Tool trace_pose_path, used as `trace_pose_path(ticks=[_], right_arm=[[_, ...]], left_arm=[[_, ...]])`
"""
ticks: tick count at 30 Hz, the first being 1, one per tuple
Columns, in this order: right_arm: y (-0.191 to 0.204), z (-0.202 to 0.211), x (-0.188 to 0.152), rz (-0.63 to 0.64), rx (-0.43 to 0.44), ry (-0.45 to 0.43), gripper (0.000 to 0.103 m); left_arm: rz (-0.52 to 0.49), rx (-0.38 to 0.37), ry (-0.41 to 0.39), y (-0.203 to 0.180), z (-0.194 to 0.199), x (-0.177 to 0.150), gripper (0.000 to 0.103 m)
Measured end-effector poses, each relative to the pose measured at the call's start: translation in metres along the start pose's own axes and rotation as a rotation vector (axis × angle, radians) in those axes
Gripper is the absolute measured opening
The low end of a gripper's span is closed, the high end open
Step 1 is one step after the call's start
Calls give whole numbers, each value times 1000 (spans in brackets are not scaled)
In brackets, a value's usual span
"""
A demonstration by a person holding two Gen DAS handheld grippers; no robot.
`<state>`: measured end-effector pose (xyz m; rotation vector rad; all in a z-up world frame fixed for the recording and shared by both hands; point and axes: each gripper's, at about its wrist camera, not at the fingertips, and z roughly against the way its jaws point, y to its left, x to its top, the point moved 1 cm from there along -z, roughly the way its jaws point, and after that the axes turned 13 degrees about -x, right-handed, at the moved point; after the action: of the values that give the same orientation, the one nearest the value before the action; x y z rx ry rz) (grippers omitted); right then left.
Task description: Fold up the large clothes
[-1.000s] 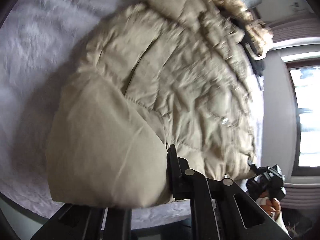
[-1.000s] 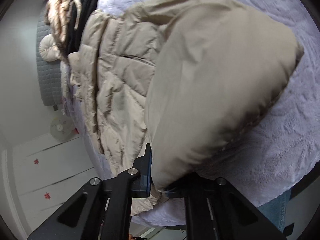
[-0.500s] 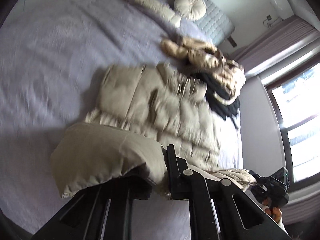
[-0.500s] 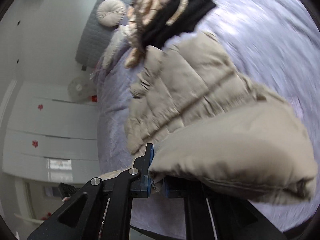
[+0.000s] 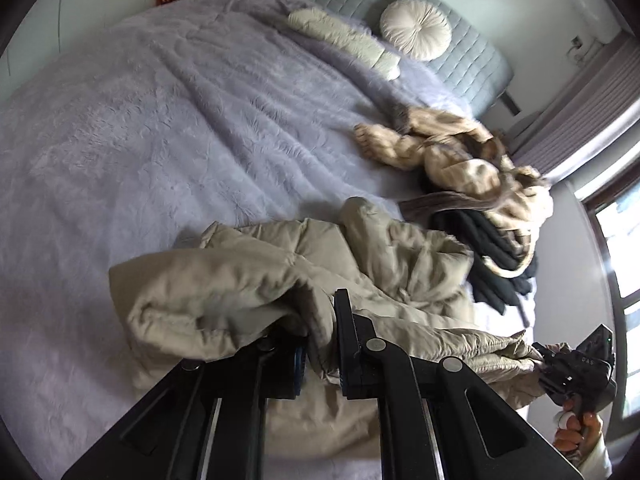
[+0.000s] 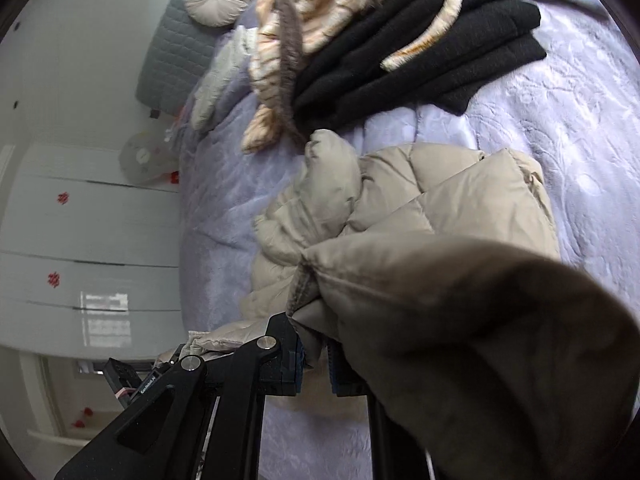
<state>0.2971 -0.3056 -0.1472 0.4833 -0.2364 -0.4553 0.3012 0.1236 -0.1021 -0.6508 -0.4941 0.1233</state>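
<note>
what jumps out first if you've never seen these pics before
A beige puffer jacket lies bunched on the lilac bedspread, one edge pinched in the left tool and another in the right tool, so it sags between them. Beyond it lies a pile of folded black clothes with a tan furry garment on top, and a round white cushion leans on the grey headboard.

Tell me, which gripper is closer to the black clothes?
Right. The right gripper holds the beige jacket on the side beside the black clothes; the left gripper holds the far side.
</note>
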Motion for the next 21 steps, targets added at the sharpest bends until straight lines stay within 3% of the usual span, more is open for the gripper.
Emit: trace_pose_path(ticks=[10, 12, 13, 14, 17, 19, 21], right_arm=[[-22, -72, 30, -73, -67, -23, 14], [-24, -79, 37, -71, -80, -27, 18], [-25, -81, 38, -73, -79, -28, 19], [-25, -82, 39, -76, -75, -29, 22], [-21, -75, 40, -69, -72, -37, 31], [-16, -60, 39, -25, -75, -49, 40], [-11, -42, 37, 28, -95, -86, 58]], left_arm=[[69, 21, 88, 51, -105, 24, 18], [57, 20, 69, 52, -106, 27, 51], [38, 38, 34, 51, -102, 28, 78], [24, 54, 9, 49, -97, 29, 88], [-42, 58, 17, 40, -87, 32, 88], [-122, 119, 32, 36, -82, 32, 88], [-174, 164, 36, 38, -77, 34, 88]])
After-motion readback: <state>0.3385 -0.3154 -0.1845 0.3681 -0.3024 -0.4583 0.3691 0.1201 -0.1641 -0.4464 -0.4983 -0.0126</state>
